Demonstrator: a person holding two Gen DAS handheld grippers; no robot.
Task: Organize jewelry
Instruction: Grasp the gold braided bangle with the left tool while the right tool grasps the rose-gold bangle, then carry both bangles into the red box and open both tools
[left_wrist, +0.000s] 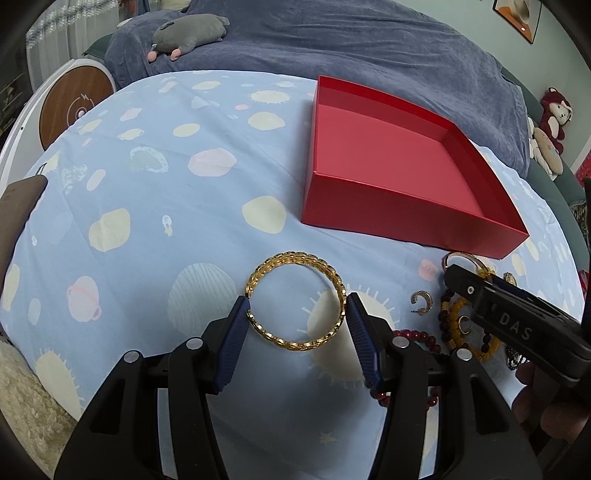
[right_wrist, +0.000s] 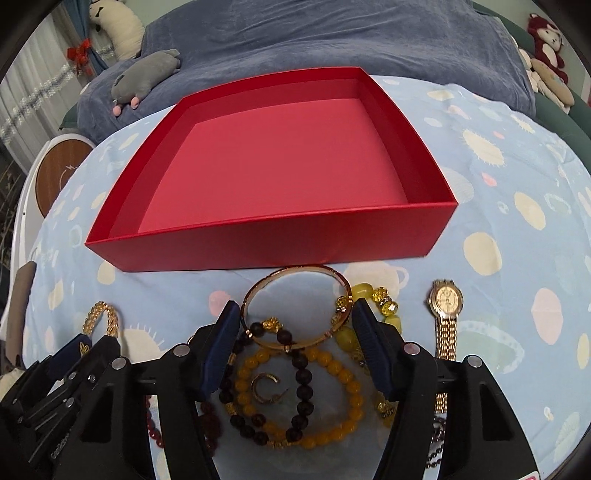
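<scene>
Tilting downward, left hand-held gripper (left_wrist: 297, 314) clamping bangle (left_wrist: 295, 301)

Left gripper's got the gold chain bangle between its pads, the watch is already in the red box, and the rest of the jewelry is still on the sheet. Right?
Not the watch: the right wrist view shows it on the sheet, right of the bead pile, and the red box empty. The left gripper does hold the gold chain bangle.
</scene>
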